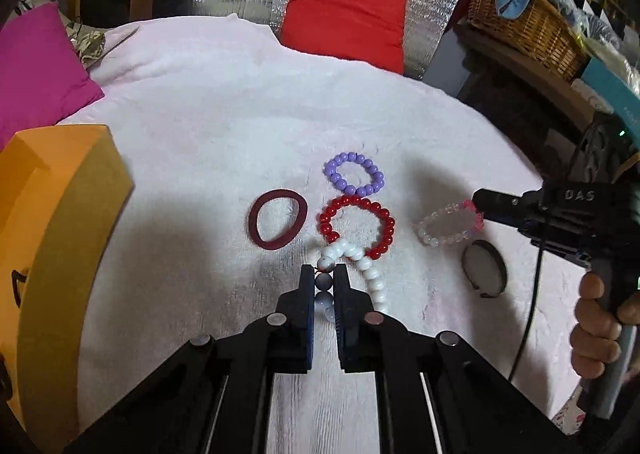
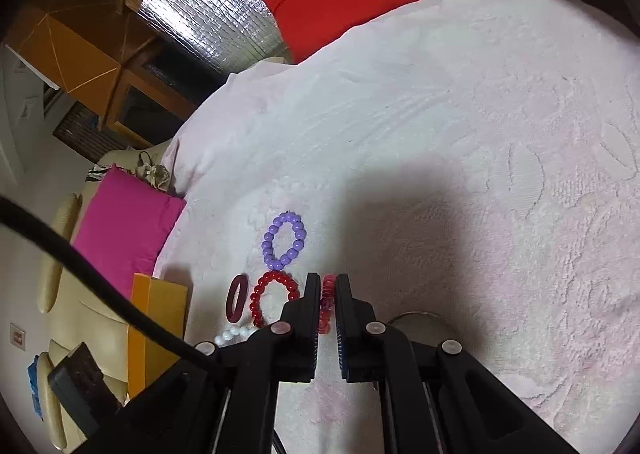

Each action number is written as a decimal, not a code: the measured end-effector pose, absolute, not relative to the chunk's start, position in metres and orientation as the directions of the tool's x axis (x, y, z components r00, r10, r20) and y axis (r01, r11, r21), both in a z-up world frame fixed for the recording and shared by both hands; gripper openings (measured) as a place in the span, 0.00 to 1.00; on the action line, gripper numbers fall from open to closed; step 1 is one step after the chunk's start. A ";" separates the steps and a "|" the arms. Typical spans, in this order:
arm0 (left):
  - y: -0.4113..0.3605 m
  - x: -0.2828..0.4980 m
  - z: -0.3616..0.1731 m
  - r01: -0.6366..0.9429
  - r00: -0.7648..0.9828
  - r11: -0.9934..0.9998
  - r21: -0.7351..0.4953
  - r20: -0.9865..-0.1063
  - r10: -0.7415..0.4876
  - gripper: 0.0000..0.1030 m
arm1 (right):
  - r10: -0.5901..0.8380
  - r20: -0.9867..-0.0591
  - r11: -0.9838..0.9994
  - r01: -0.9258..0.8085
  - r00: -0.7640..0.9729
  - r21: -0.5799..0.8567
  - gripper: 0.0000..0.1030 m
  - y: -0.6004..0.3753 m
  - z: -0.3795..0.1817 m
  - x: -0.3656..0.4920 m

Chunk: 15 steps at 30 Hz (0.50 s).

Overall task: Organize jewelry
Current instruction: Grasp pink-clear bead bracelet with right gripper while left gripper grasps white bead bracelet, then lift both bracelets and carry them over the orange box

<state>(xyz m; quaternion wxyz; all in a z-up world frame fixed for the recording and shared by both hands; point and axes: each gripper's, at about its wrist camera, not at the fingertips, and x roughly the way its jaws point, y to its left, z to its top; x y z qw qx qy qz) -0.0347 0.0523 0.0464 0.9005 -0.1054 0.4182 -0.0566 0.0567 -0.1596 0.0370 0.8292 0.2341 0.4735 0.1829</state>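
Beads of the white bracelet (image 1: 360, 266) sit pinched between the jaws of the left gripper (image 1: 324, 286), the rest of its loop trailing over the red bead bracelet (image 1: 358, 225) on the pale towel (image 1: 208, 141). Right gripper (image 2: 328, 294) is clamped on a clear pink bracelet (image 2: 326, 306). Both are mid-pickup, I judge (purple bracelet (image 1: 354, 177) and dark red ring (image 1: 278, 223) untouched); next comes lifting clear without snagging, likely toward the orange box (image 1: 52, 221)
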 end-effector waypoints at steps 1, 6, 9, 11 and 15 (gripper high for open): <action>0.054 -0.038 0.049 0.014 0.650 0.971 -0.237 -0.736 -0.189 0.09 | 0.528 -0.698 0.821 -0.082 0.484 0.565 0.08 -0.160 0.037 0.056; 0.059 -0.043 0.051 0.007 0.657 0.971 -0.238 -0.731 -0.184 0.09 | 0.558 -0.689 0.800 -0.080 0.463 0.594 0.08 -0.164 0.030 0.057; 0.056 -0.044 0.051 0.013 0.651 0.972 -0.235 -0.735 -0.186 0.09 | 0.578 -0.686 0.789 -0.085 0.442 0.609 0.08 -0.157 0.027 0.057; 0.055 -0.043 0.051 0.016 0.650 0.972 -0.232 -0.737 -0.187 0.09 | 0.580 -0.692 0.790 -0.092 0.430 0.606 0.08 -0.150 0.025 0.056; 0.056 -0.047 0.054 0.022 0.661 0.972 -0.236 -0.726 -0.192 0.09 | 0.585 -0.694 0.791 -0.107 0.419 0.602 0.08 -0.141 0.024 0.055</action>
